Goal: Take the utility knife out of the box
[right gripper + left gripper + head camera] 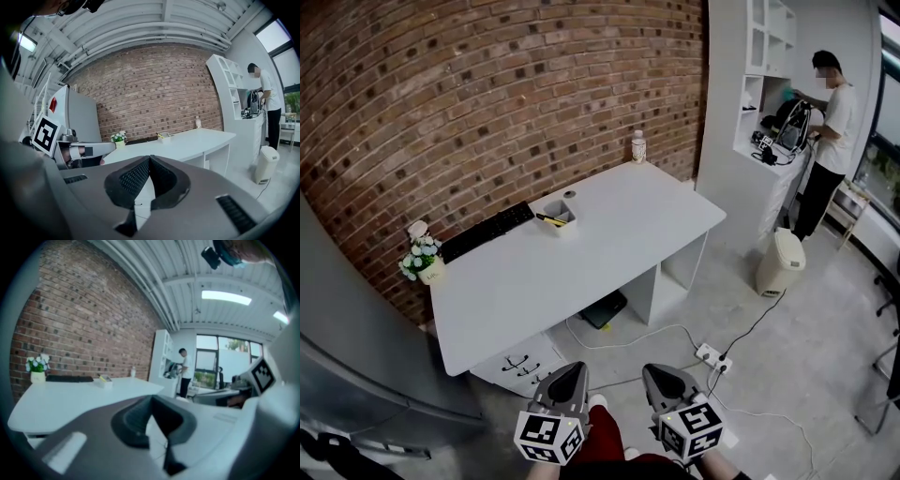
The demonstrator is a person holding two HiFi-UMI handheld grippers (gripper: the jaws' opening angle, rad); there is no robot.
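At the bottom of the frame, the left gripper (pixel 569 373) and right gripper (pixel 660 373) are both pressed together, pinching nothing. Farther up, mid-frame, a small box (pixel 562 223) sits on the white desk (pixel 628 234). The yellow thing inside is likely the utility knife (pixel 549 219).

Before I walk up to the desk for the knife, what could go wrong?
The power strip and white cables lie on the floor in front of the desk: a trip hazard. The left gripper and right gripper are both shut, so one must open. The box might slide or tip as the utility knife comes out.
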